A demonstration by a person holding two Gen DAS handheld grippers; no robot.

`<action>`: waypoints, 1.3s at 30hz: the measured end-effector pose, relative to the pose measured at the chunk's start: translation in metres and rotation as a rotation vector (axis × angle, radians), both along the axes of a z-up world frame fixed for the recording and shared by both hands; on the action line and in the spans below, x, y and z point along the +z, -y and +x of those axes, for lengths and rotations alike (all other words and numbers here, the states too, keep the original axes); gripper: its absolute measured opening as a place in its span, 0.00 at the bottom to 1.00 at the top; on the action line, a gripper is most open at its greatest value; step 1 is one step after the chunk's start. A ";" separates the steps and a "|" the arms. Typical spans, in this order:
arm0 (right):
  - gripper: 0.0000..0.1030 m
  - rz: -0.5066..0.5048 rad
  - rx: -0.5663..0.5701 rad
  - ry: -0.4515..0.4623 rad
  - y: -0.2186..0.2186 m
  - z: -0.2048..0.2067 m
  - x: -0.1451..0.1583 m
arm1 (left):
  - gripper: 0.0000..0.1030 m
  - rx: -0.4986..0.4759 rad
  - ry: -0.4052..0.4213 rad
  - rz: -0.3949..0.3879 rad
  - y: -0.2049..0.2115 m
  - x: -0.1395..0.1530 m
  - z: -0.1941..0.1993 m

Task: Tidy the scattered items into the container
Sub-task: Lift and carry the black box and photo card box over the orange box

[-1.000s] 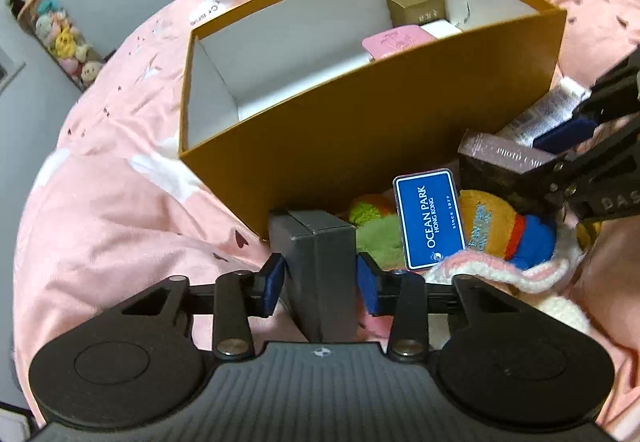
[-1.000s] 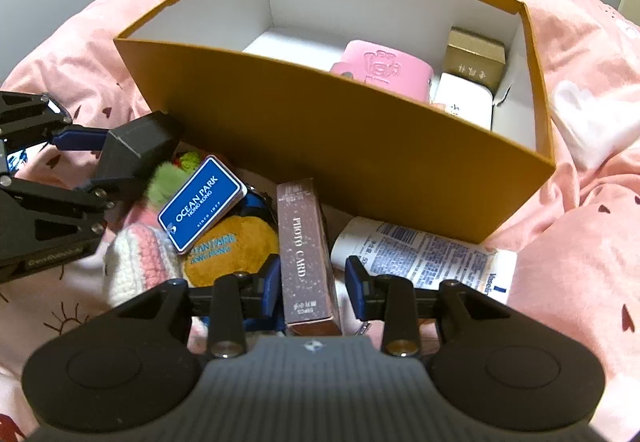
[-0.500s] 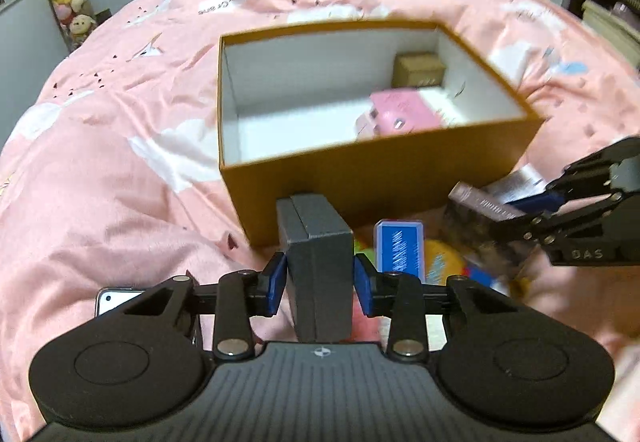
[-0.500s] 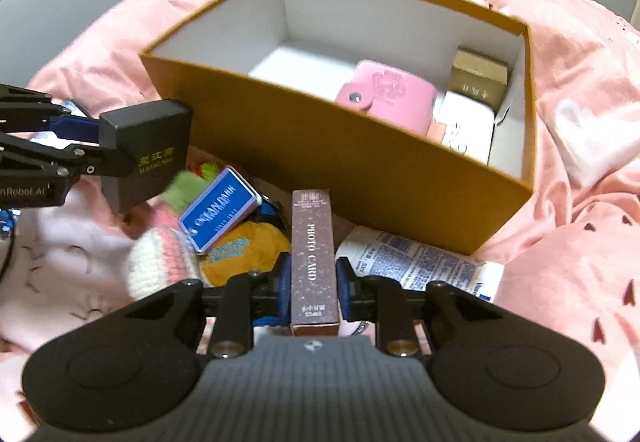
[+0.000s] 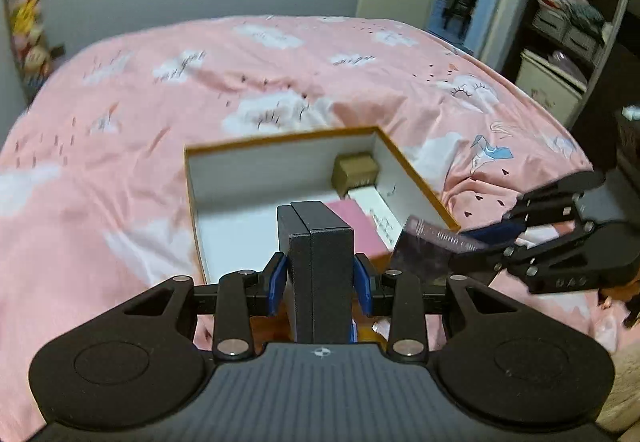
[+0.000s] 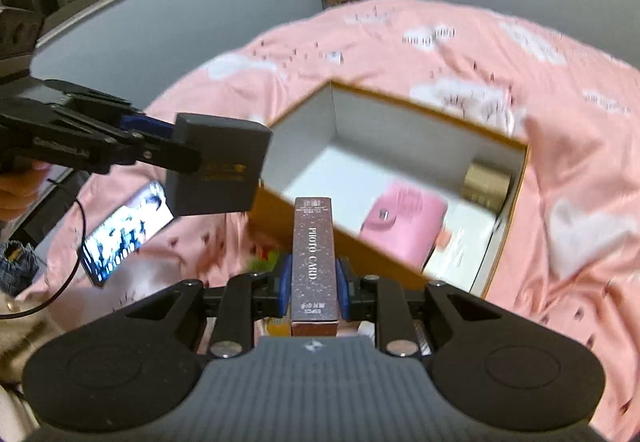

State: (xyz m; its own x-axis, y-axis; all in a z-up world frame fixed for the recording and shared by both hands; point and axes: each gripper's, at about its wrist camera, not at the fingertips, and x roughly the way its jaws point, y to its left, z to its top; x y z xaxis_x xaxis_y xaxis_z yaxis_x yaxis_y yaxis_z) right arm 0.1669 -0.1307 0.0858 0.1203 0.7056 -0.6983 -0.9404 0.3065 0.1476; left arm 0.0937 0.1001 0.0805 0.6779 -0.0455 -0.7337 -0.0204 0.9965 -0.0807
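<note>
Step in hand: I judge I am carrying two items at once over to the orange box (image 5: 416,177) on the pink bed (image 5: 120,145), to drop them in.
Left tongs (image 5: 320,278): clenched on the dark grey case (image 5: 322,262), blue pads pressing its two side faces; the case stands upright between them.
Right tongs (image 6: 312,282): clenched on the brown "PHOTO CARD" box (image 6: 312,258), held by its long narrow sides with its length running away from me.
Where the items are: both are off the bed and in the air at the box's near wall; in the left wrist view the grey case hides part of that wall, and the photo card box (image 5: 424,246) hangs by the near right corner.
Already inside: a pink pouch (image 6: 404,226), a gold carton (image 6: 486,181) and a white packet (image 5: 370,201), all crowded at the right end.
Doing it well: I should take the grey case to the bare white floor (image 6: 320,173) at the left end, and lay the photo card box flat beside the pouch, not on top of it. I should clear the rim before lowering, and let go low.
Risk: the two tongs sit close together, so I should stagger the drops.
Pose: both tongs point forward and steeply downward, the left tongs level across, the right tongs (image 5: 500,242) coming in from the side.
Left behind: a phone (image 6: 120,230) lies on the bed, its screen lit.
</note>
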 end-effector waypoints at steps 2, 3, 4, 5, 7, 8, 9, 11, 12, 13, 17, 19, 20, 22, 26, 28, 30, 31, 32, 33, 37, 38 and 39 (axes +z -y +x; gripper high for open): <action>0.24 0.008 -0.005 0.036 -0.003 0.006 0.011 | 0.40 -0.016 -0.006 0.022 -0.001 0.002 0.015; 0.24 0.008 -0.011 0.052 -0.005 0.009 0.014 | 0.40 -0.023 -0.012 0.025 -0.003 0.002 0.024; 0.24 0.007 -0.019 0.069 -0.007 0.013 0.016 | 0.40 -0.026 -0.019 0.028 -0.006 0.002 0.033; 0.24 0.006 -0.028 0.080 -0.010 0.020 0.018 | 0.40 -0.026 -0.026 0.030 -0.009 0.001 0.043; 0.24 0.001 -0.054 0.094 -0.015 0.034 0.018 | 0.40 -0.021 -0.040 0.018 -0.016 -0.002 0.060; 0.24 -0.003 -0.066 0.100 -0.019 0.042 0.017 | 0.40 -0.024 -0.052 -0.002 -0.021 -0.005 0.071; 0.24 -0.007 -0.078 0.106 -0.023 0.050 0.016 | 0.40 -0.030 -0.064 -0.031 -0.027 -0.008 0.080; 0.24 -0.014 -0.093 0.107 -0.030 0.063 0.012 | 0.40 -0.033 -0.099 -0.107 -0.040 -0.018 0.103; 0.24 -0.019 -0.097 0.106 -0.033 0.070 0.010 | 0.40 -0.024 -0.115 -0.132 -0.046 -0.024 0.114; 0.24 -0.026 -0.101 0.108 -0.037 0.077 0.008 | 0.40 -0.017 -0.127 -0.140 -0.050 -0.031 0.125; 0.24 -0.049 -0.105 0.110 -0.054 0.097 -0.004 | 0.40 0.019 -0.180 -0.167 -0.067 -0.061 0.164; 0.24 -0.053 -0.102 0.097 -0.061 0.105 -0.009 | 0.40 0.024 -0.206 -0.210 -0.076 -0.077 0.179; 0.24 -0.054 -0.101 0.093 -0.063 0.109 -0.011 | 0.40 0.021 -0.220 -0.223 -0.079 -0.086 0.186; 0.24 -0.061 -0.100 0.087 -0.066 0.115 -0.016 | 0.40 0.010 -0.242 -0.232 -0.083 -0.099 0.197; 0.24 -0.078 -0.108 0.079 -0.072 0.127 -0.025 | 0.40 -0.030 -0.269 -0.298 -0.091 -0.120 0.213; 0.24 -0.081 -0.107 0.075 -0.075 0.131 -0.028 | 0.40 -0.048 -0.279 -0.343 -0.094 -0.126 0.219; 0.24 -0.080 -0.104 0.070 -0.078 0.134 -0.030 | 0.40 -0.053 -0.299 -0.361 -0.096 -0.134 0.227; 0.24 -0.082 -0.103 0.068 -0.080 0.136 -0.031 | 0.40 -0.053 -0.306 -0.364 -0.097 -0.137 0.231; 0.24 -0.085 -0.101 0.069 -0.082 0.138 -0.032 | 0.40 -0.056 -0.313 -0.372 -0.098 -0.140 0.234; 0.24 -0.088 -0.101 0.070 -0.083 0.139 -0.033 | 0.40 -0.057 -0.317 -0.387 -0.099 -0.143 0.236; 0.24 -0.105 -0.097 0.085 -0.089 0.141 -0.038 | 0.40 -0.061 -0.319 -0.420 -0.102 -0.147 0.242; 0.24 -0.109 -0.095 0.088 -0.091 0.141 -0.039 | 0.40 -0.055 -0.323 -0.424 -0.102 -0.148 0.243; 0.24 -0.112 -0.095 0.091 -0.092 0.142 -0.039 | 0.40 -0.050 -0.332 -0.420 -0.103 -0.149 0.244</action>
